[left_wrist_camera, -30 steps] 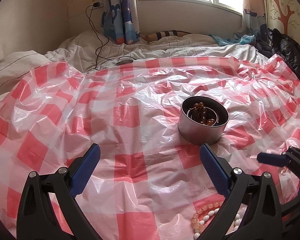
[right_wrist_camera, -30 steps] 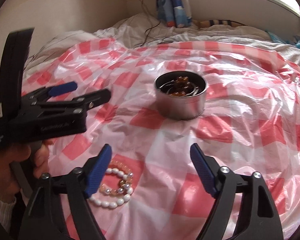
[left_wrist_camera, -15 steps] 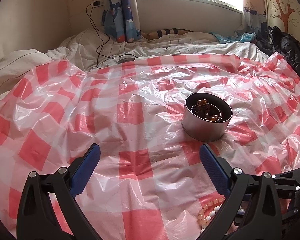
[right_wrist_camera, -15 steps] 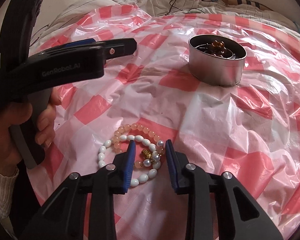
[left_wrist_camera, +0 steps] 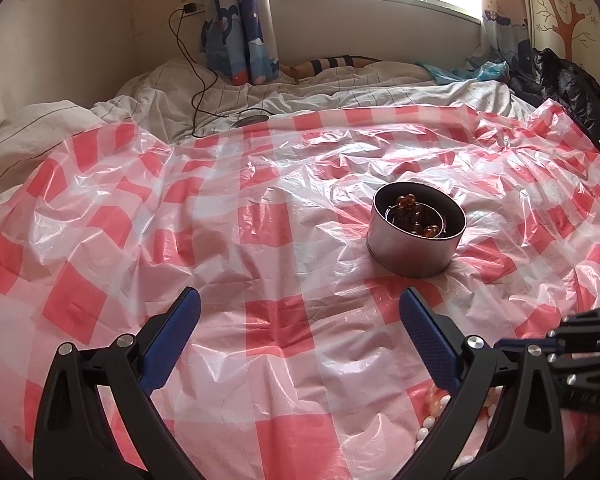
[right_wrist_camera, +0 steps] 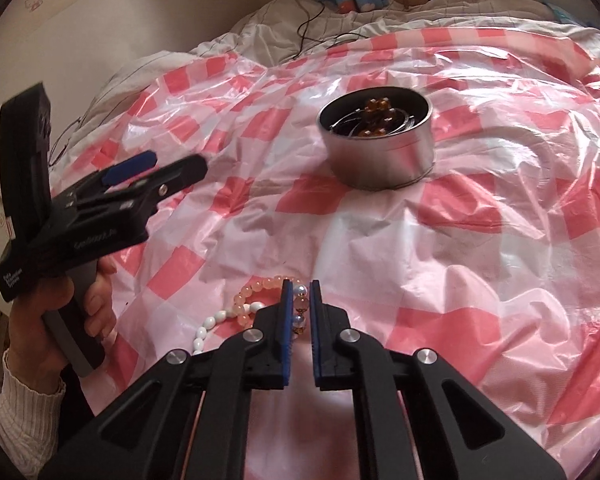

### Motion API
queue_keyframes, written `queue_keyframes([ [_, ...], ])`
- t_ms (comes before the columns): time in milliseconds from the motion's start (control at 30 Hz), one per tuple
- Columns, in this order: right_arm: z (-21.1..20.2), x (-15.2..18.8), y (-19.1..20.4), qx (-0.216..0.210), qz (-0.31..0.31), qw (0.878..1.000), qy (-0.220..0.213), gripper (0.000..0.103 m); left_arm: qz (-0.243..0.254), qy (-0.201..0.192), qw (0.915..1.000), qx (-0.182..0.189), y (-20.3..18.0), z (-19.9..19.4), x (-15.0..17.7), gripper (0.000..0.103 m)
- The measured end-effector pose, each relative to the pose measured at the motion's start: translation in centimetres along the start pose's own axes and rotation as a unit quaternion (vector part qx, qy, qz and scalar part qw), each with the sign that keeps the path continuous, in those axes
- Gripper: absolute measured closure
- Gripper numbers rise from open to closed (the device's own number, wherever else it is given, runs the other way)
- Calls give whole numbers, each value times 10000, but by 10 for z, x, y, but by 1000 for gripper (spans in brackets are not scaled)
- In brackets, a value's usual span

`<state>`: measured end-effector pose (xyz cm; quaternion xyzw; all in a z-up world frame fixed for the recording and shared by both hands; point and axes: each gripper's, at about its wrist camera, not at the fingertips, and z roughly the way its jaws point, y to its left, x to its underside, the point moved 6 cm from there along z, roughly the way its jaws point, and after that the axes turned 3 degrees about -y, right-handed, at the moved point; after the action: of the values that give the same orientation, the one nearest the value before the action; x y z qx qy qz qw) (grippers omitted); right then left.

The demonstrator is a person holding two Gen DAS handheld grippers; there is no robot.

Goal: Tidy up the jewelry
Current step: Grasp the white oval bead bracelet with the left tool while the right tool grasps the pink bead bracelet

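Note:
A round metal tin (left_wrist_camera: 416, 236) with amber beads and metal bangles inside stands on the red-and-white checked plastic sheet (left_wrist_camera: 260, 240); it also shows in the right wrist view (right_wrist_camera: 380, 144). My right gripper (right_wrist_camera: 301, 292) is shut on a beaded bracelet (right_wrist_camera: 302, 308) of pearl and peach beads. A pink bead bracelet (right_wrist_camera: 256, 292) and a white bead bracelet (right_wrist_camera: 208, 328) lie under it on the sheet. My left gripper (left_wrist_camera: 300, 308) is open and empty above the sheet, left of the bracelets (left_wrist_camera: 432, 416).
The sheet covers a bed with white bedding (left_wrist_camera: 260, 96) behind. A black charger cable (left_wrist_camera: 196, 80) runs from the wall to the bed. A black bag (left_wrist_camera: 564, 80) lies at the far right. The left hand-held gripper (right_wrist_camera: 112, 200) shows in the right wrist view.
My right gripper came down over the bracelets and its jaws closed from wide open onto the beaded bracelet. My left gripper stayed open and hardly moved.

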<state>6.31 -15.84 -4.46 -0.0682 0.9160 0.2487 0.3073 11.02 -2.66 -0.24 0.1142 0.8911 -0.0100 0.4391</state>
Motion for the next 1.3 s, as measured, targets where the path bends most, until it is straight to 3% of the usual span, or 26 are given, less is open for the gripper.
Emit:
queue_keyframes([
  [100,-6,-6,-19,417,175,9989,-156,95,97,265,9966,778,-12,2,8,8],
  [200,-4,-7,-34,613,406,9972,-120,95,336,613,9848,1591,-34,2,23,8],
  [367,1,-2,-38,612,511,9968,12,94,1544,630,9671,1920,-78,-10,51,8],
  [467,0,-2,-41,554,616,9966,3,94,1722,659,9636,1936,-85,-11,60,9],
  [633,-1,-1,-42,541,647,9964,2,94,1579,786,9604,2159,-81,-8,64,32],
  [733,-1,-1,-43,547,640,9964,10,94,1519,1001,9568,2269,-81,-2,70,52],
  [800,-1,-2,-43,552,639,9964,14,94,1530,1107,9523,2398,-83,0,74,72],
  [933,0,-1,-43,538,630,9965,47,86,1595,1159,9478,2508,-85,-3,78,92],
  [1000,3,2,-40,490,546,9972,139,77,1509,1241,9486,2492,-82,-2,79,96],
  [1100,5,4,-32,698,171,9973,128,75,1358,1234,9531,2408,-74,-1,75,97],
  [1167,5,4,-29,783,37,9969,102,92,1226,1162,9602,2225,-64,1,70,97],
  [1300,-1,-1,-23,886,-179,9958,-144,94,867,951,9733,1899,-41,4,54,97],
])
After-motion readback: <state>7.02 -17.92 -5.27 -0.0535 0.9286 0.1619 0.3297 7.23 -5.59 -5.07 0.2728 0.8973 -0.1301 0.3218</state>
